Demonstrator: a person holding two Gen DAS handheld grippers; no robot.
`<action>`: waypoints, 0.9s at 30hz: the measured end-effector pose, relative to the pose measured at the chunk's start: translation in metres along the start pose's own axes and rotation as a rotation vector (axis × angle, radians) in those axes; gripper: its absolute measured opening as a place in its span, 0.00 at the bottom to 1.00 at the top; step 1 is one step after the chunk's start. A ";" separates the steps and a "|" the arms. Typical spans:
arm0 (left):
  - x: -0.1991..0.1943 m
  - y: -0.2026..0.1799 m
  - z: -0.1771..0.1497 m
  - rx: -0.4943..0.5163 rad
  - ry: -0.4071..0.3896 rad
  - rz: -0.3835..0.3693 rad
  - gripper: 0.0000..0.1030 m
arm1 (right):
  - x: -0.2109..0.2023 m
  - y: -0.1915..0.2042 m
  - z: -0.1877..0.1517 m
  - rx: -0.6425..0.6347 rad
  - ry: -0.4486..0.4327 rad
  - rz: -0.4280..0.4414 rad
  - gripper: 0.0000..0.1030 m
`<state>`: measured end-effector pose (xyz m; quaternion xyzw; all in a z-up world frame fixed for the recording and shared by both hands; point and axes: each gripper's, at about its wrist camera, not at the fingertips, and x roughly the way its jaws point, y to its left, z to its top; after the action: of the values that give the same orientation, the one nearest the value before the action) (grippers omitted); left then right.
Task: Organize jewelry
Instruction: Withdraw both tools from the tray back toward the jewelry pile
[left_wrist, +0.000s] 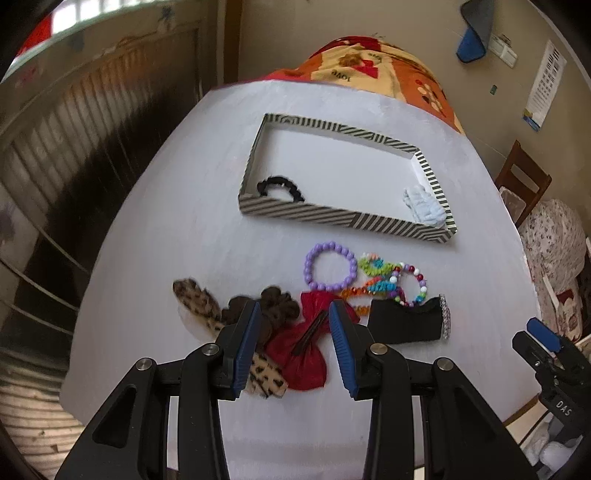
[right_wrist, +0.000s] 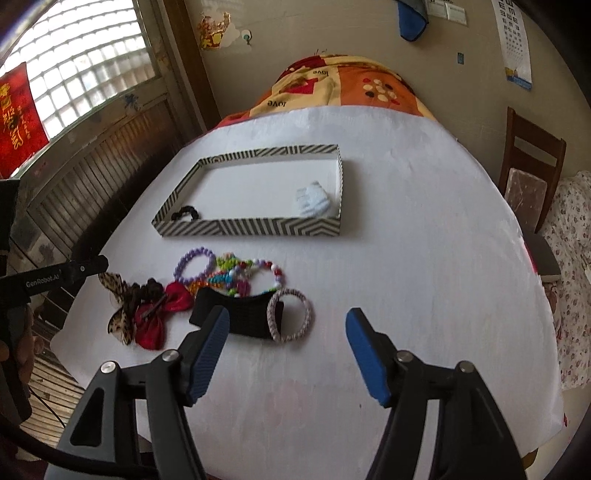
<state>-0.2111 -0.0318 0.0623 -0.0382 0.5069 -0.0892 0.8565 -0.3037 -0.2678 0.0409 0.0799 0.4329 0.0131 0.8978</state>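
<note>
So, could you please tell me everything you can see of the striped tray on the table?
The striped tray is a shallow rectangular box, seemingly cardboard, with black-and-cream chevron stripes on its low walls and a plain white floor. It sits flat and open on the white table, beyond the pile of accessories and apart from it. Inside, a black scrunchie lies in the near left corner and a white scrunchie near the right wall. Neither claw touches it.

- Beige plaster wall (right_wrist: 332, 33) behind, with a white eye-chart poster (right_wrist: 515, 40) and a blue-grey cloth (right_wrist: 412, 22) hanging on it.
- Glass-block window (right_wrist: 85, 55) at left, daylight coming in; red banner (right_wrist: 18, 118) beside it.
- Brown slatted wood panelling (right_wrist: 96, 170) below the window.
- Dark wooden chair (right_wrist: 532, 166) at right.
- Desk under a white cloth (right_wrist: 424, 221); orange patterned fabric (right_wrist: 351, 85) at the far end.
</note>
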 end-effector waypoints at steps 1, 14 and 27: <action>-0.001 0.003 -0.002 -0.009 0.003 0.000 0.27 | 0.000 0.000 -0.001 -0.001 0.003 0.004 0.67; 0.001 0.048 -0.014 -0.121 0.049 0.012 0.27 | 0.019 0.005 -0.008 -0.013 0.051 0.052 0.67; 0.042 0.043 -0.014 -0.037 0.176 -0.062 0.28 | 0.054 -0.003 -0.011 0.000 0.122 0.064 0.67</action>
<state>-0.1983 0.0029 0.0129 -0.0617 0.5801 -0.1094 0.8048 -0.2783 -0.2638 -0.0079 0.0930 0.4838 0.0467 0.8689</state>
